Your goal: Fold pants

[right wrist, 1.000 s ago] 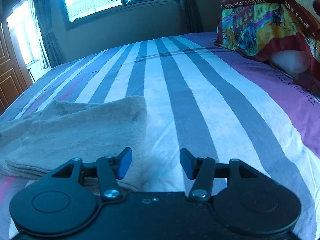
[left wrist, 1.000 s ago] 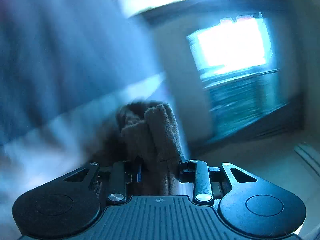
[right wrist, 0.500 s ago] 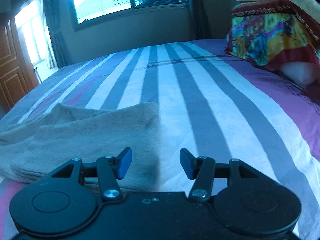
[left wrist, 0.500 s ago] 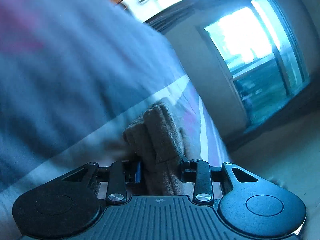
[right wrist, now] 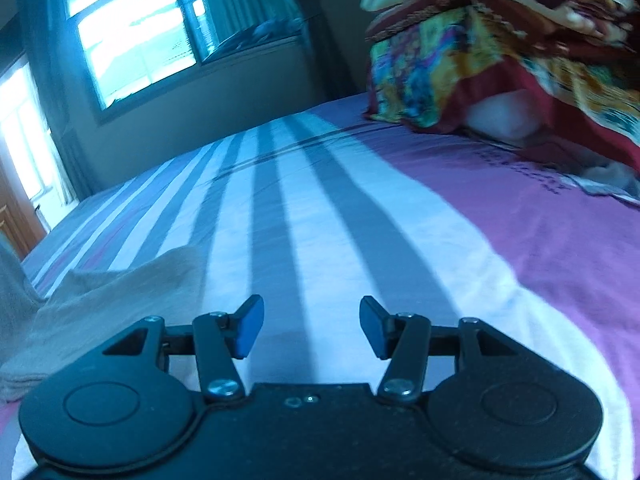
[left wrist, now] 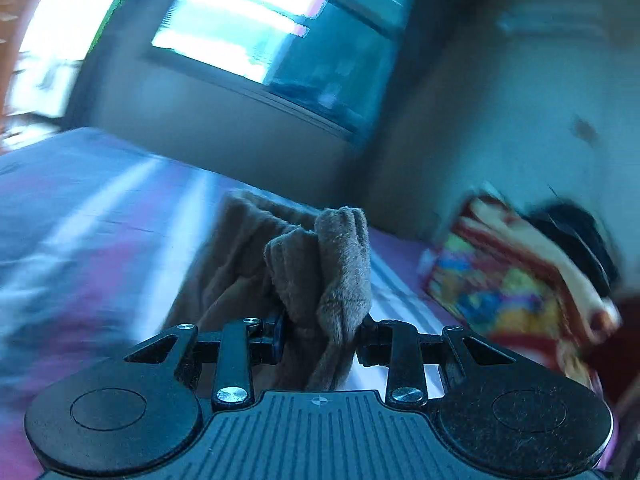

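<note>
Striped bed sheet (right wrist: 320, 240) fills the room's big bed, with a colourful blanket pile (right wrist: 500, 52) far ahead of the jaws. The left gripper (left wrist: 320, 332) has its jaws squeezed on a thick bunch of the brown pants (left wrist: 324, 264), so I think a fold is being carried over and next needs laying flat. The right gripper (right wrist: 312, 328) has its jaws wide apart with nothing between them, the pants lie just left of them, and the left view is too blurry to show the whole pants.
</note>
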`<action>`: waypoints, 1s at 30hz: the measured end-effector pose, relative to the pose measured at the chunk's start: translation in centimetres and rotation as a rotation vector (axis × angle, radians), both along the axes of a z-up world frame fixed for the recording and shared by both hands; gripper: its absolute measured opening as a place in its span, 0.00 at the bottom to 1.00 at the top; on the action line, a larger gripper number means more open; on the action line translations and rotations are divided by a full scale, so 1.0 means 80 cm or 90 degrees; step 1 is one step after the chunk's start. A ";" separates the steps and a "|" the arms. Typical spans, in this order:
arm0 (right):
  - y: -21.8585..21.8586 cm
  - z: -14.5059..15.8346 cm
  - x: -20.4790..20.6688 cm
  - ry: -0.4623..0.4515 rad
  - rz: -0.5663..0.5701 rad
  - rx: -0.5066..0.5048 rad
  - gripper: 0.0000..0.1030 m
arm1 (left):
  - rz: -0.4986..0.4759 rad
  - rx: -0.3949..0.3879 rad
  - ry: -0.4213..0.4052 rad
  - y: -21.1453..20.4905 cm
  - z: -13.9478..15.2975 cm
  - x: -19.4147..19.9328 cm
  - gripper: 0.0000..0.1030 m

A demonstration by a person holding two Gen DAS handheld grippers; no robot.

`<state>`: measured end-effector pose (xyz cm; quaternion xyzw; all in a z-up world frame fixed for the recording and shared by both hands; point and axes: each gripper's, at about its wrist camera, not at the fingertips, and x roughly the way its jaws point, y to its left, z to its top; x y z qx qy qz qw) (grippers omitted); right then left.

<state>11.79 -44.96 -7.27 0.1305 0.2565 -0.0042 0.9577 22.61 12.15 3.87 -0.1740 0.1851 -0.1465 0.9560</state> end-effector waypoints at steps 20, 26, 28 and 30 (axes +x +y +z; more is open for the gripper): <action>-0.107 -0.044 -0.039 -0.001 -0.099 0.097 0.57 | -0.264 0.105 0.124 -0.262 -0.126 -0.016 0.73; -0.104 -0.036 -0.049 -0.017 -0.098 0.094 0.58 | -0.130 0.084 0.061 -0.171 -0.097 -0.061 0.73; -0.099 -0.035 -0.054 -0.015 -0.095 0.092 0.58 | -0.061 0.084 0.059 -0.123 -0.096 -0.079 0.73; -0.088 -0.031 -0.057 -0.015 -0.083 0.087 0.54 | 0.020 0.084 0.064 -0.061 -0.104 -0.110 0.73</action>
